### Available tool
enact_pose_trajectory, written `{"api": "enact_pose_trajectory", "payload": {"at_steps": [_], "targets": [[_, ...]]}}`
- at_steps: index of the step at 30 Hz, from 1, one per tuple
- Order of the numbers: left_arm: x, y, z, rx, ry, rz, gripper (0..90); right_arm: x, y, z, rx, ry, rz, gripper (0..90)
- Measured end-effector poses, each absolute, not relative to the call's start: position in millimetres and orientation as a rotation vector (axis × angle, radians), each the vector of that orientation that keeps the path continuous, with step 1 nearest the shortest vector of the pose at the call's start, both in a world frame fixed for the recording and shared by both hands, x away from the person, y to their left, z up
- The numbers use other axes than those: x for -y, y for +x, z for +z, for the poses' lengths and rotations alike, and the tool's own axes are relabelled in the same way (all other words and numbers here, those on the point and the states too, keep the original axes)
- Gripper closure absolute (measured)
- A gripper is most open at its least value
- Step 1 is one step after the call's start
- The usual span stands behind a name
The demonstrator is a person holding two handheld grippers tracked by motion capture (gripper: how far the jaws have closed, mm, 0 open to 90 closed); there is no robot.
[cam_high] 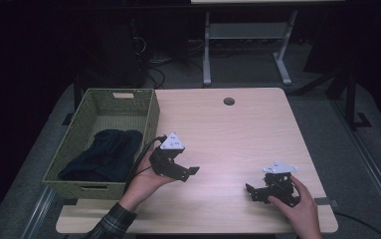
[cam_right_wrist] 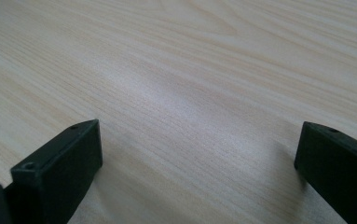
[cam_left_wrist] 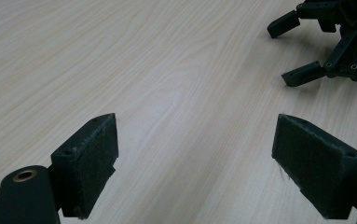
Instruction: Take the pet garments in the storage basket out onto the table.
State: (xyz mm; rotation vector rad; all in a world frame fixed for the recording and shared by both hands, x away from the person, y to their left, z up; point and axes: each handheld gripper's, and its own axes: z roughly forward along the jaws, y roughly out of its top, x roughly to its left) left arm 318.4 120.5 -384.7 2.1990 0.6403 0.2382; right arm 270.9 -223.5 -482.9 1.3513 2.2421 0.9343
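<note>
Both grippers sit low over the light wooden table (cam_high: 228, 129), and nothing lies between their jaws. My left gripper (cam_high: 188, 173) is held just right of the basket and points right, its jaws wide open. In the left gripper view my left gripper (cam_left_wrist: 197, 158) spans bare wood between its dark pads (cam_left_wrist: 90, 161). My right gripper (cam_high: 250, 191) sits near the front right of the table and points left, open. It is also at the top right of the left gripper view as the right gripper (cam_left_wrist: 297, 51). In its own view, my right gripper (cam_right_wrist: 197, 158) stands open over bare wood.
A green woven basket (cam_high: 150, 117) stands on the table's left side, with a dark navy cloth (cam_high: 106, 154) lying inside it. A round cable hole (cam_high: 229, 101) is at the far middle of the table. Desk legs (cam_high: 282, 62) and cables are on the floor beyond.
</note>
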Motion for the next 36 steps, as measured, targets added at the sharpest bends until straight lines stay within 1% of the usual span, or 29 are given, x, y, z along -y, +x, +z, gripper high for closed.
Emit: {"api": "enact_pose_trajectory", "payload": {"at_steps": [7,15,19,31,36], "targets": [[-126.8,322.5,-371.1,-0.617,2.189,0.245,15.1,223.5,270.9,-483.0,-2.242,1.351,0.934,0.4],[-138.1,327.6,-359.5,-0.636,2.161,0.25,15.4,223.7,271.1,-483.0,-2.241,1.346,0.934,0.4],[-148.1,329.6,-354.3,-0.642,2.148,0.251,18.8,223.7,271.1,-483.0,-2.241,1.346,0.935,0.4],[-175.2,333.6,-342.2,-0.696,2.107,0.287,20.4,223.7,271.2,-483.0,-2.242,1.345,0.935,0.5],[-186.4,335.3,-339.0,-0.706,2.117,0.288,20.6,223.7,271.1,-483.0,-2.241,1.346,0.935,0.4]]}}
